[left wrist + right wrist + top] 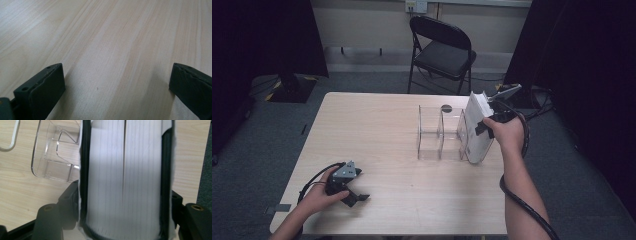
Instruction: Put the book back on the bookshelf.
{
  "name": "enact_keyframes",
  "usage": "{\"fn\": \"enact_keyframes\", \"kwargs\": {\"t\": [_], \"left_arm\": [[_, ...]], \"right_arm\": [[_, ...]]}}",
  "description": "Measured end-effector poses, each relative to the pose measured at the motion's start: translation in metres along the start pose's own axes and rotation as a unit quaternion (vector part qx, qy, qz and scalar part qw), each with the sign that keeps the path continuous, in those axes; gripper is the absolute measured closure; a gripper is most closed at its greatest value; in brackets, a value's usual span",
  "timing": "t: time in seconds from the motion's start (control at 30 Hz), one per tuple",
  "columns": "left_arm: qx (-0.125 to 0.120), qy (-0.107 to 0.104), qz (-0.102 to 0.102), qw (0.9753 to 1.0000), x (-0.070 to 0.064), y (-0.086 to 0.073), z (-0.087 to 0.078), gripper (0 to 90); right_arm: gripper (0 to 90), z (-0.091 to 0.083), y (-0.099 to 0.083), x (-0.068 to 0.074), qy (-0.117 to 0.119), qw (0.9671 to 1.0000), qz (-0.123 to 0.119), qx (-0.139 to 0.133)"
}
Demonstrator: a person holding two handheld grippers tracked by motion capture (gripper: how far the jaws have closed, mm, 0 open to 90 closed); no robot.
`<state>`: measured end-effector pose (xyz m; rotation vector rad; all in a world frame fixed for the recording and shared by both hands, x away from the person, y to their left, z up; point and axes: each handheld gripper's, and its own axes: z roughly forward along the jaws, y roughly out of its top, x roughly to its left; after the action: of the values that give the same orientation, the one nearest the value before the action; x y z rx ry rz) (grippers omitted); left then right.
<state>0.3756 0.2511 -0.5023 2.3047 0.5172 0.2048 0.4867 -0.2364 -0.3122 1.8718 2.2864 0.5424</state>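
Clamping thick white paperback book [477, 127] in right gripper [488, 125] jaws, beside clear acrylic divider rack [439, 132] | risk: catching rack wall, tipping | left gripper [353, 194] jaws spread, resting on bench [377, 130]

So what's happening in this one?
A person at a wooden table works with a hand-held gripper in each hand. The right gripper is shut on a thick white book, holding it upright at the right end of a clear acrylic divider rack; whether the book is already in a slot or just beside the rack is hard to tell. The left gripper rests open near the table's front left, holding nothing. A black folding chair stands beyond the table.
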Motion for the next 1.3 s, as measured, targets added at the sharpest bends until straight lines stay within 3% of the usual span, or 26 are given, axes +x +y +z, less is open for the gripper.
{"fn": "enact_keyframes", "kwargs": {"t": [0.43, 1.3], "left_arm": [[0.0, 0.0, 0.0, 1.0, 0.0, 0.0, 0.0, 0.0], [0.0, -0.001, 0.001, 1.0, 0.0, 0.0, 0.0, 0.0]], "right_arm": [[31.1, 0.002, -0.008, 0.006, -0.001, 0.9999, -0.014, -0.002], [28.4, -0.011, -0.037, -0.004, 0.015, 0.9996, -0.02, -0.014]]}}
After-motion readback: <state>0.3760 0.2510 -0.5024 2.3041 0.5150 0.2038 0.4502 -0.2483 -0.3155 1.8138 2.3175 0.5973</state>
